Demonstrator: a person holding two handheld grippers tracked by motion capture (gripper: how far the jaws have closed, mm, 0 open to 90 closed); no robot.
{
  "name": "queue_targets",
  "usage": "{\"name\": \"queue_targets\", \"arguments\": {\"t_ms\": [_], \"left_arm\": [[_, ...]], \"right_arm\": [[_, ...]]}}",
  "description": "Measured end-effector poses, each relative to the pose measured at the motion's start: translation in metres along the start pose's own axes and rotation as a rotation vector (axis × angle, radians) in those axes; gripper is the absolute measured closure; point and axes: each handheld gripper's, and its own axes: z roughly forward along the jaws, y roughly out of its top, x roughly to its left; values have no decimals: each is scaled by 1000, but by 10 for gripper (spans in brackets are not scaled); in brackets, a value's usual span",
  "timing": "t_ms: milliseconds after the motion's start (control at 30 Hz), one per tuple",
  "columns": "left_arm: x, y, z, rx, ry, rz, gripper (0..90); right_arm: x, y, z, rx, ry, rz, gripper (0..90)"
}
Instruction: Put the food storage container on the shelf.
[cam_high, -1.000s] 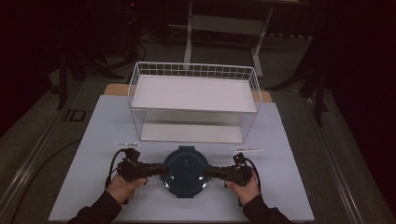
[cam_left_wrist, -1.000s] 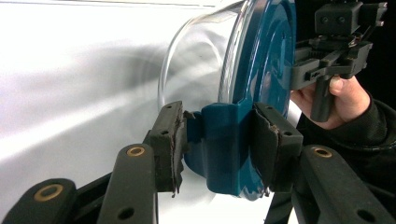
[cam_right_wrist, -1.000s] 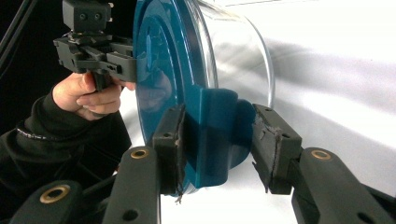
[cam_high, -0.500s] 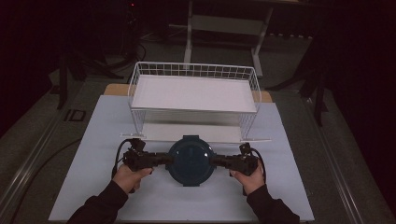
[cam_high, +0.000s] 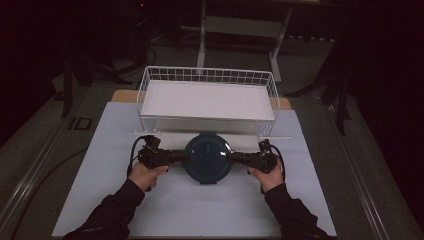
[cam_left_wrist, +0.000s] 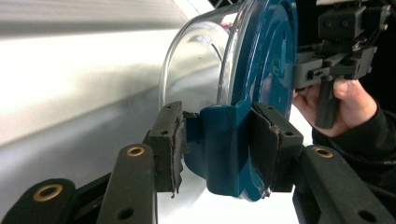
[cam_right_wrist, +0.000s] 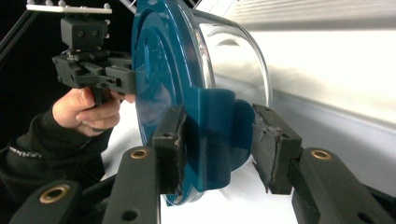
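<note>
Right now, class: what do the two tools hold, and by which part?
Both hold one lidded glass container: left tool and right tool each clamp a blue lid clip on opposite sides.

Both forearms come in from the table's near edge, dark sleeves, hands level with each other. Left gripper (cam_high: 181, 156) points right, right gripper (cam_high: 235, 157) points left, jaws facing each other. Left pads (cam_left_wrist: 169, 140) clamped tight; right gripper's jaws also closed on what's between them.

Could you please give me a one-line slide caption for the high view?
Two hand-held tongs, left and right, grip a blue-lidded container by opposite sides just in front of a white wire basket.
</note>
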Motion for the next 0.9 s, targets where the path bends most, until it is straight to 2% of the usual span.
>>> {"name": "queue_targets", "arguments": {"t_ms": [200,233,300,400,433,567,733,767,833,867,900], "left_arm": [[11,3,8,-18,5,18,566],[14,6,10,-24,10,28,566],[21,7,13,-33,11,42,565],[23,8,15,-39,17,44,562],[26,8,18,-49,21,40,562],[30,8,24,-38,37,44,562],[37,8,28,-46,39,39,560],[38,9,28,-50,49,51,560],[38,11,29,-50,60,46,560],[38,13,30,-56,74,58,557],[39,13,31,-59,75,55,557]], "right_arm": [[-12,4,3,-8,-7,9,571],[-19,6,7,-16,-2,13,571],[-22,7,9,-19,-8,9,571],[-23,8,11,-18,-12,8,570],[-28,11,13,-24,-24,-1,570],[-35,11,15,-27,-31,1,569],[-39,11,18,-20,-42,14,570],[-39,12,19,-20,-42,19,569],[-39,13,19,-14,-44,30,569],[-43,16,21,-35,-60,4,569],[-43,16,21,-35,-60,13,568]]}}
